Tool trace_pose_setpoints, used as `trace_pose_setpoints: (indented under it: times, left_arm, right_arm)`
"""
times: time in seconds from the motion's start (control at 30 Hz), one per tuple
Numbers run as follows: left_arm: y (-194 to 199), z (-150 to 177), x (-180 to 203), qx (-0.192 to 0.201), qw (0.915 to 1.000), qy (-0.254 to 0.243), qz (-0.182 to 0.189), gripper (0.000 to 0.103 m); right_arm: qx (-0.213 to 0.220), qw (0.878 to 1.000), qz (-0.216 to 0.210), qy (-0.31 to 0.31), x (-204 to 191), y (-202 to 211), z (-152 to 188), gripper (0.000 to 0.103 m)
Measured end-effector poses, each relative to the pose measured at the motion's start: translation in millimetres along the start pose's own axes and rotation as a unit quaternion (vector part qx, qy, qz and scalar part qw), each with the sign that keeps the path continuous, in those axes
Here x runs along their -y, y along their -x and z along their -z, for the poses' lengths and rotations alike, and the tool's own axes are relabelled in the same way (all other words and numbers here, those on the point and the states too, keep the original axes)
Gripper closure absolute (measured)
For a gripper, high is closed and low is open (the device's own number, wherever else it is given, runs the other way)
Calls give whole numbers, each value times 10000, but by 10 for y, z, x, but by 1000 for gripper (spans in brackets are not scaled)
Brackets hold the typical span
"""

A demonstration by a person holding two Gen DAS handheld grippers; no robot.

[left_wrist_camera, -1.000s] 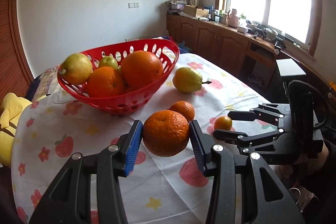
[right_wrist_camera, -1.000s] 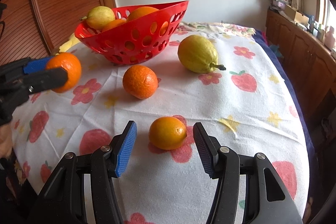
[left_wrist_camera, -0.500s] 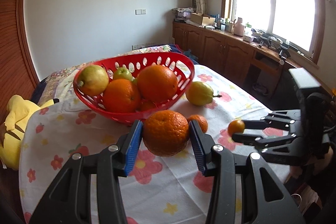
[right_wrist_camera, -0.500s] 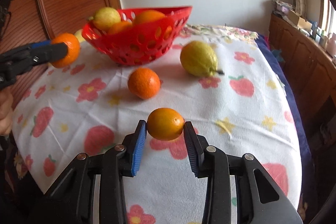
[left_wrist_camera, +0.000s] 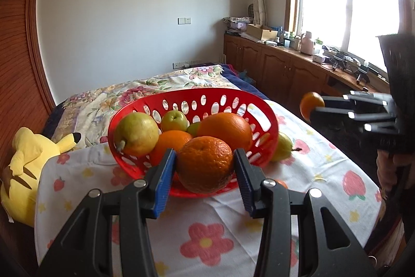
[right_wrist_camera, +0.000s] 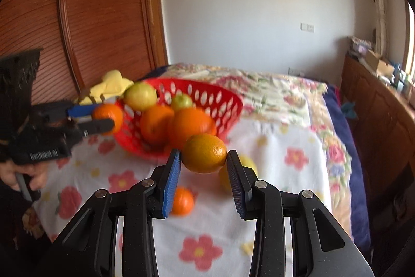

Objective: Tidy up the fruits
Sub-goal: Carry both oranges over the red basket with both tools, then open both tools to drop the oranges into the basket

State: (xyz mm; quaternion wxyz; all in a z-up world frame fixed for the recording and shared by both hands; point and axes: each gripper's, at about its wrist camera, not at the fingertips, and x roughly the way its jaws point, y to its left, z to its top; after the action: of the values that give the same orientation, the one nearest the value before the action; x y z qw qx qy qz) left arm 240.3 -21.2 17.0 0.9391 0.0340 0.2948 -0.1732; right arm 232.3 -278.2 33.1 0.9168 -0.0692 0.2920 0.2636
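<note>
Flowered tablecloth (left_wrist_camera: 207, 245) with red basket (left_wrist_camera: 259, 105) beyond the fingers: left gripper (left_wrist_camera: 205, 173) clamps a mandarin (left_wrist_camera: 205, 164); right gripper (right_wrist_camera: 203, 170) clamps a small orange (right_wrist_camera: 205, 153).

Two wrist views, close above the table, both facing the red basket (left_wrist_camera: 269, 118).

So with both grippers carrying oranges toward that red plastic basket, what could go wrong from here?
1. The red perforated plastic basket is already heaped with fruit, so the large orange in the left gripper may roll back out.
2. The right gripper holds the small smooth orange only at its sides; it could slip.
3. Both grippers converge on the basket and might collide.
</note>
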Motion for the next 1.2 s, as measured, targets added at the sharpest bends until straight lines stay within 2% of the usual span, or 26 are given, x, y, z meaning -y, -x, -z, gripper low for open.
trace_pose_setpoints:
  times: [0.37, 0.73, 1.2]
  left_arm:
    - [-305, -31, -79, -82, 9999, 84, 36, 59]
    - [-453, -13, -122, -110, 9997, 175, 115, 59]
    - [-544, -3, -133, -139, 9996, 220, 142, 58]
  right_arm:
    - [-50, 9996, -108, 251, 143, -608, -514, 67]
    - [-343, 9986, -318, 260, 192, -1164, -598, 67]
    - [-488, 9974, -445, 276, 132, -1394, -594, 65]
